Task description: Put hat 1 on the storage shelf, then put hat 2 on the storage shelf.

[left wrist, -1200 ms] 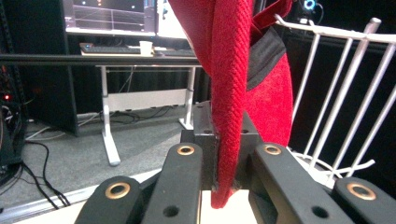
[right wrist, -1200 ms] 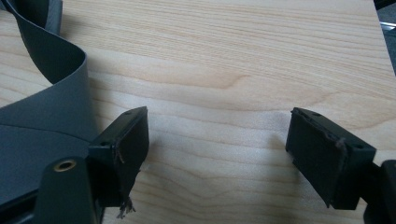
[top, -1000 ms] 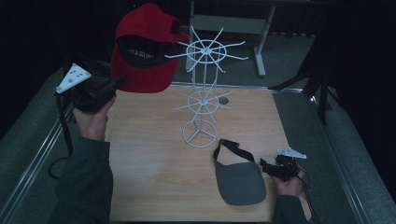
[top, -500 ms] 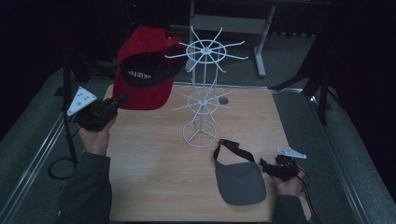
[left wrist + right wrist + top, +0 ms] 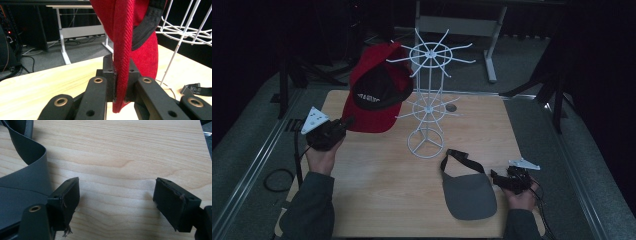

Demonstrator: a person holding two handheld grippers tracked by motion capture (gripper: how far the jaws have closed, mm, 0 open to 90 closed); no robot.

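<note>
A red cap [image 5: 374, 95] hangs in the air to the left of the white wire rack [image 5: 428, 100], its crown close to the rack's upper arms. My left gripper [image 5: 343, 124] is shut on the cap's brim [image 5: 121, 62], which stands on edge between the jaws. A grey visor [image 5: 469, 192] with a black strap lies flat at the front right of the table. My right gripper [image 5: 498, 179] rests open just right of the visor [image 5: 22, 185], its jaws wide apart over bare wood.
The wooden table [image 5: 372, 190] has metal rails along both sides. A small round dark object [image 5: 451, 107] lies behind the rack. A white desk frame [image 5: 462, 25] stands in the dark beyond the table.
My left gripper has dropped lower and moved right, carrying the red cap toward the wire rack. The right gripper and the grey visor have stayed put.
</note>
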